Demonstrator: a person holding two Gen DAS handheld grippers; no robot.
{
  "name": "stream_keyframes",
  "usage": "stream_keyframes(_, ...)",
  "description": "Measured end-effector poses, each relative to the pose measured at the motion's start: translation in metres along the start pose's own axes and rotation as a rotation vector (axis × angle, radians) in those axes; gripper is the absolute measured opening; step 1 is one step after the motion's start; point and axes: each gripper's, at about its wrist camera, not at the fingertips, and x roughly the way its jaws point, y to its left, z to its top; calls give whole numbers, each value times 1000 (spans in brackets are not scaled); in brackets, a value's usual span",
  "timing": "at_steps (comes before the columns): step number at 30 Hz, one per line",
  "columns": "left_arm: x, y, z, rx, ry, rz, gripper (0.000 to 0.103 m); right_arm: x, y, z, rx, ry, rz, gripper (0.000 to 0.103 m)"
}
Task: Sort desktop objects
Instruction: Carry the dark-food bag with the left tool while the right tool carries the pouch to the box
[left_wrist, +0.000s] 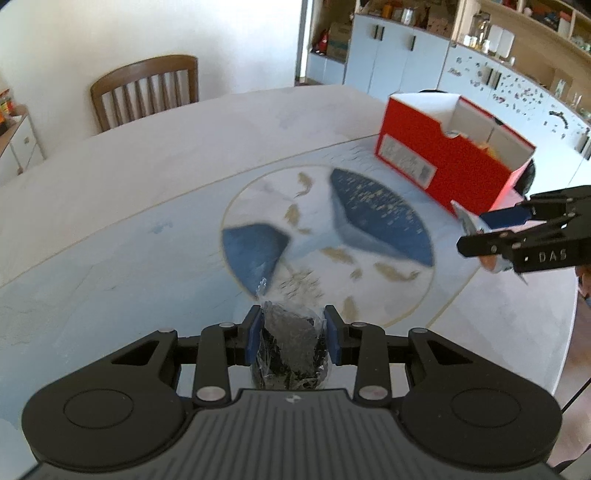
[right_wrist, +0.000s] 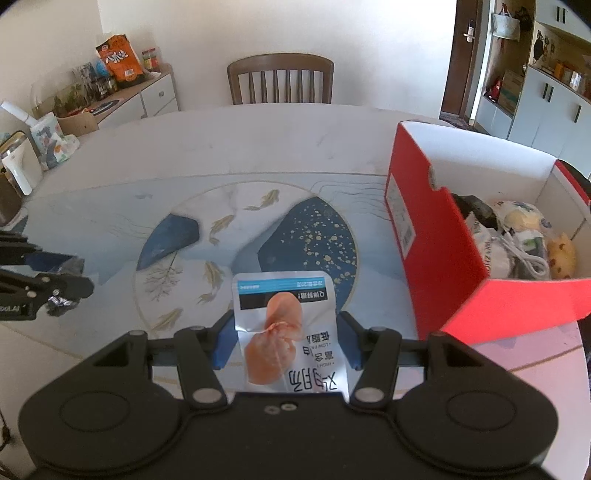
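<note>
Right now silver snack pouch (right_wrist: 286, 328) pinched in my right gripper (right_wrist: 288, 338), held flat, printed face up, above tabletop (right_wrist: 110, 206). Red box (right_wrist: 436, 258) at 2 o'clock from it, open top, already holding soft toy, cable, other bits; likely pouch's destination. Pouch gripped at bottom edge so free end can lead into box. My left gripper (left_wrist: 291, 334) clamped on dark plastic-wrapped lump (left_wrist: 291, 347), raised over mat's blue-and-gold fish pattern. From left gripper, box sits at 1 o'clock, well apart.
</note>
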Motion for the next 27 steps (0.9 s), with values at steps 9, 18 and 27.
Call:
stream_keyframes(9, -4, -33, 21, 24, -17, -60, 33, -33, -15, 2, -14, -20, 6, 56)
stream_keyframes(18, -4, -82, 52, 46, -54, -114, 33, -65, -50, 9, -20, -57, 39, 56)
stream_keyframes(27, 6, -133, 91, 82, -101, -139, 33, -82, -98, 24, -24, -89, 37, 56)
